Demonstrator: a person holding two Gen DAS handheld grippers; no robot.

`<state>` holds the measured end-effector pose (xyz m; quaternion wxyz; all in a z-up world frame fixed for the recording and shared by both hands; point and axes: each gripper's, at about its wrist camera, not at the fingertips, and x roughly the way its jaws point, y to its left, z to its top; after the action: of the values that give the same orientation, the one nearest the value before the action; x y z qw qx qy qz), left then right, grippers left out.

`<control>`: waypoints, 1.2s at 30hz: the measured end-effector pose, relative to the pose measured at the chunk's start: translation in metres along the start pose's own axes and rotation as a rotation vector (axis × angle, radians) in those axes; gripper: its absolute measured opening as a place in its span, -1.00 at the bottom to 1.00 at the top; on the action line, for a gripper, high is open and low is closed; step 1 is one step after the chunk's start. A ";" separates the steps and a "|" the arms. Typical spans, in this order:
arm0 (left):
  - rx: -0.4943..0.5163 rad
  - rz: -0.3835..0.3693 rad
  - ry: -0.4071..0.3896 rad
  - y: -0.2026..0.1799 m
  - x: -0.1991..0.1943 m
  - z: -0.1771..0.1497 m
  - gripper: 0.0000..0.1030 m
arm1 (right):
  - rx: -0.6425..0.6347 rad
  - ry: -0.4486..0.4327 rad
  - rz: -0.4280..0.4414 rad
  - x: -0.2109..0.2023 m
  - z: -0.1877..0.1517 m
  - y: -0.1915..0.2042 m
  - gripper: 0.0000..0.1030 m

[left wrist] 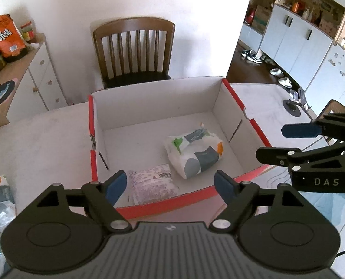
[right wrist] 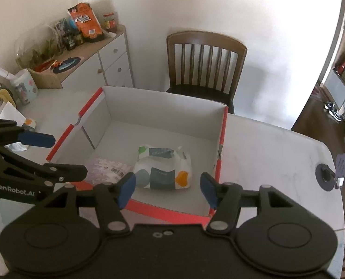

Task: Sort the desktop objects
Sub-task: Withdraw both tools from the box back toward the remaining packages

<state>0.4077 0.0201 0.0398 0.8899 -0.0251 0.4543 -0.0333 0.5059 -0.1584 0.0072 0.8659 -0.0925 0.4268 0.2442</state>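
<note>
An open red-edged cardboard box [left wrist: 232,97] [right wrist: 222,125] stands on the white table. Inside lie a white tissue pack with grey, green and orange shapes [left wrist: 194,152] [right wrist: 164,168] and a clear pinkish packet with a barcode [left wrist: 151,186] [right wrist: 107,169]. My left gripper [left wrist: 171,187] is open and empty above the box's near wall, over the pinkish packet. My right gripper [right wrist: 167,189] is open and empty above the near wall, over the tissue pack. Each gripper shows in the other's view: the right [left wrist: 274,143], the left [right wrist: 66,154].
A wooden chair [left wrist: 135,51] [right wrist: 206,65] stands behind the table. A white sideboard [left wrist: 38,74] [right wrist: 107,62] with snack bags and jars is at the left. Another tissue pack [left wrist: 0,197] lies at the table's left. A black cable grommet [left wrist: 293,108] [right wrist: 325,180] sits at the right.
</note>
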 end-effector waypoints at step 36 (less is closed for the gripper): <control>-0.044 0.019 -0.096 -0.005 -0.076 -0.076 1.00 | 0.069 -0.085 -0.053 -0.069 -0.072 0.033 0.44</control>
<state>0.3013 0.0205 0.0566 0.9103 -0.0418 0.4117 -0.0136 0.4034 -0.1806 0.0184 0.8920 -0.0636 0.3952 0.2101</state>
